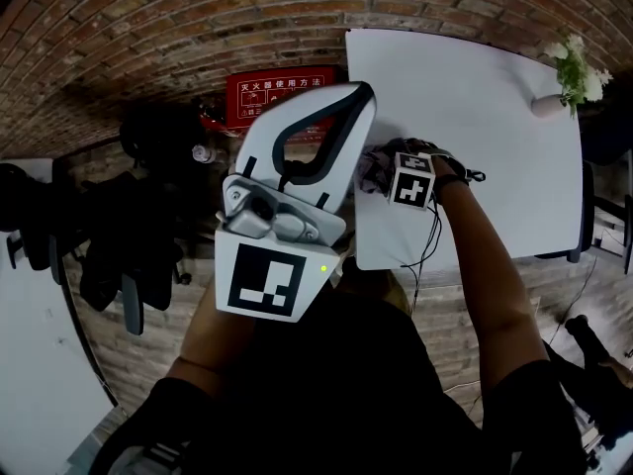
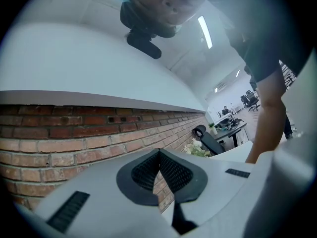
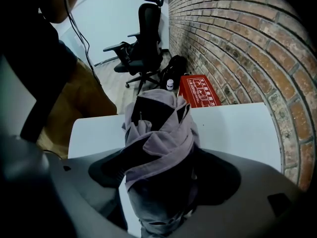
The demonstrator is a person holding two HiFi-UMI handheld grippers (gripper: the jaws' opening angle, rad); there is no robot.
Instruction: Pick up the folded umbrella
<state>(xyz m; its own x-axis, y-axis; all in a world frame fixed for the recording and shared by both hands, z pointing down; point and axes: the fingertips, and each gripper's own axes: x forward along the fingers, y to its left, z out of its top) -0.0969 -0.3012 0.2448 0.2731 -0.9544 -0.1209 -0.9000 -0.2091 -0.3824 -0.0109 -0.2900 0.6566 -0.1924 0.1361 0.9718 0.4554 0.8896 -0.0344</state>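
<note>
The folded umbrella [image 3: 158,133], a bundle of purple-grey fabric, lies on the white table [image 3: 233,128] near its corner. My right gripper [image 3: 163,180] points steeply down over it. Its jaws stand wide, one dark pad on each side of the bundle, and I see no squeeze on the fabric. In the head view the umbrella [image 1: 372,168] peeks out just left of the right gripper's marker cube [image 1: 413,181]. My left gripper [image 1: 364,92] is held up close in front of me, away from the table. Its fingertips meet with nothing between them, as the left gripper view [image 2: 159,155] also shows.
A vase of white flowers [image 1: 569,72] stands at the table's far right corner. A red fire-equipment box [image 1: 272,97] sits on the floor by the brick wall. Black office chairs [image 1: 129,236] stand to the left, beside another white table [image 1: 30,364].
</note>
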